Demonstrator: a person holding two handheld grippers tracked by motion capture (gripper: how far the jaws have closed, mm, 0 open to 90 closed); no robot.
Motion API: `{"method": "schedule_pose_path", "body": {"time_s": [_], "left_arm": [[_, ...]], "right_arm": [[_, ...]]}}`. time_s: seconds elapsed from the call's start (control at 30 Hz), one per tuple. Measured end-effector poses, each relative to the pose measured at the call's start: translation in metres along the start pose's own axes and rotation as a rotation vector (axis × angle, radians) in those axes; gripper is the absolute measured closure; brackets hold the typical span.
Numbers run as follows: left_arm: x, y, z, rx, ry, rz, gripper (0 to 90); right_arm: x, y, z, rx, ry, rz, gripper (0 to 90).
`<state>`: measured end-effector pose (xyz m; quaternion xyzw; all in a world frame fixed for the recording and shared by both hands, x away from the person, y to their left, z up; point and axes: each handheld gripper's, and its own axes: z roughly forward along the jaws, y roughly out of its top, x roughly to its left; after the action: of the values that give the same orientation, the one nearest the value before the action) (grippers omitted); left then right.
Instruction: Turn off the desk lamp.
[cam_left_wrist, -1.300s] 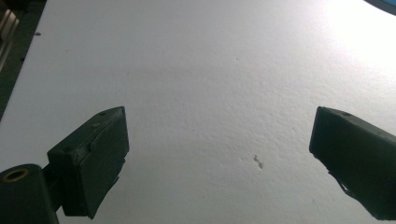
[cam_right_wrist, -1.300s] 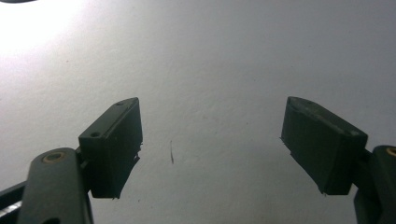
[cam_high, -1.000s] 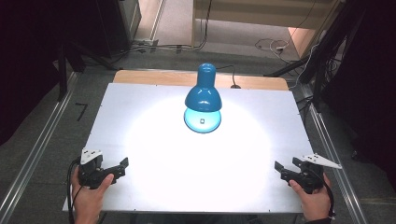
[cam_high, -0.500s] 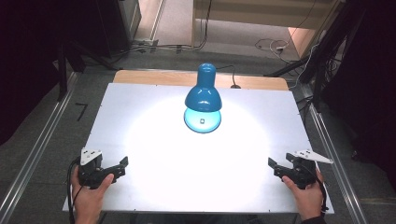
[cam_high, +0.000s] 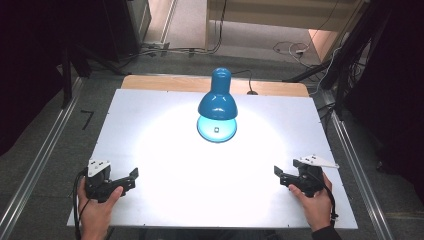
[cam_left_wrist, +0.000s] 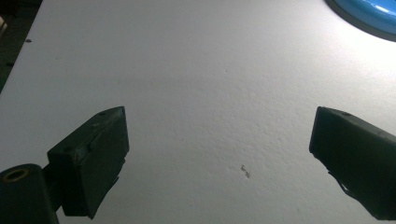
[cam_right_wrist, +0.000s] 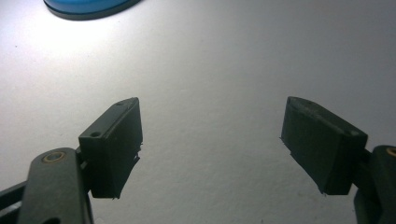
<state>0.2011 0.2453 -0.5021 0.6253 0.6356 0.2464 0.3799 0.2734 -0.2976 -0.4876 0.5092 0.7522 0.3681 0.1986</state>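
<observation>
Blue lamp lit mid-table; both grippers spread wide, apparently empty.

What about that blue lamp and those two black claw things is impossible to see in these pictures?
- Lamp's bulb: high view, hidden inside the blue shade.
- Lamp base: its small middle mark is too small to read; the shade covers its far part.
- The base is cut off by the top edge in the left gripper view and the right gripper view.
- Lamp cord's end: lost behind the table.

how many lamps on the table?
1. The blue lamp stands at the far middle of the table, lit, apart from both hand-held grippers: left, right. Nothing seems hidden.
</observation>
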Motion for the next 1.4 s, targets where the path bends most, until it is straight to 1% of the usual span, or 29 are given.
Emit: {"method": "schedule_pose_path", "body": {"time_s": [0.2, 0.33, 0.43, 0.87, 1.13, 1.33, 1.4], "left_arm": [[-0.001, 0.000, 0.000, -0.002, 0.003, 0.005, 5.5], [-0.001, 0.000, -0.001, -0.003, 0.012, 0.005, 5.4], [0.000, 0.000, -0.001, -0.005, 0.011, 0.002, 5.5], [-0.002, -0.001, -0.001, -0.006, 0.011, 0.011, 5.4], [-0.005, -0.001, -0.001, -0.004, 0.012, 0.019, 5.4], [-0.004, -0.002, -0.001, -0.002, 0.013, 0.018, 5.5], [-0.004, -0.002, -0.001, -0.004, 0.012, 0.017, 5.5]], "right_arm": [[0.011, 0.006, 0.008, 0.001, 0.024, -0.013, 19.3], [0.015, 0.008, 0.010, -0.004, 0.030, -0.019, 19.3], [0.018, 0.010, 0.013, -0.006, 0.038, -0.019, 19.6], [0.029, 0.017, 0.024, -0.002, 0.046, -0.041, 19.7], [0.041, 0.025, 0.034, -0.002, 0.060, -0.062, 19.9], [0.044, 0.028, 0.038, 0.000, 0.064, -0.064, 20.1], [0.043, 0.030, 0.039, 0.000, 0.068, -0.056, 20.1]]}}
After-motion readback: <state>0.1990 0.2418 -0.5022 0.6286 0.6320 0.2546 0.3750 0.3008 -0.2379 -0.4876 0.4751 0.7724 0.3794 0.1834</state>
